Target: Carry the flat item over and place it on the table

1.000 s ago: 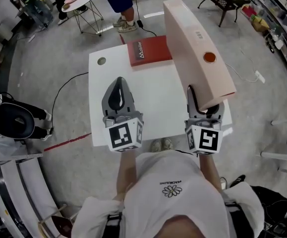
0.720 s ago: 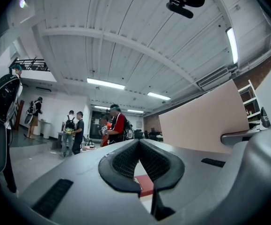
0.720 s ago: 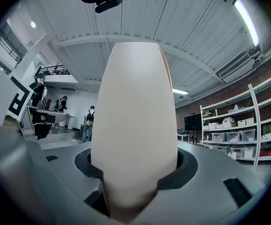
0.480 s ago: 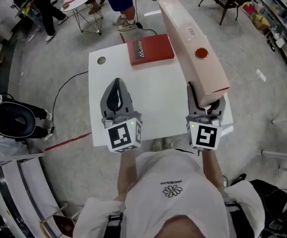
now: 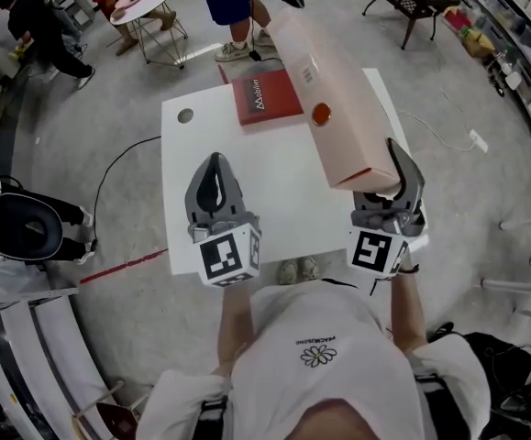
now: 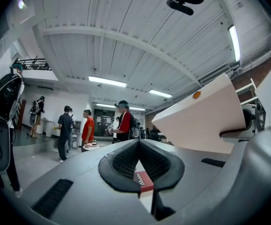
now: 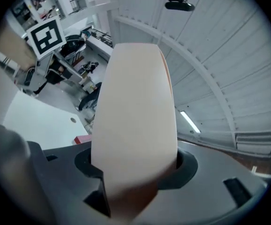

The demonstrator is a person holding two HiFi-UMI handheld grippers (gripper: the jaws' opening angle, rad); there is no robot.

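Pink box (image 5: 338, 126) sits clamped in the right hand-held gripper (image 5: 382, 181).

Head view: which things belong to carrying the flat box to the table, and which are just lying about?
In the job: pink flat box, clamped in the right gripper jaws; white table.
Just about: red box on the table; left gripper, jaws together, empty; round side table; floor cable.
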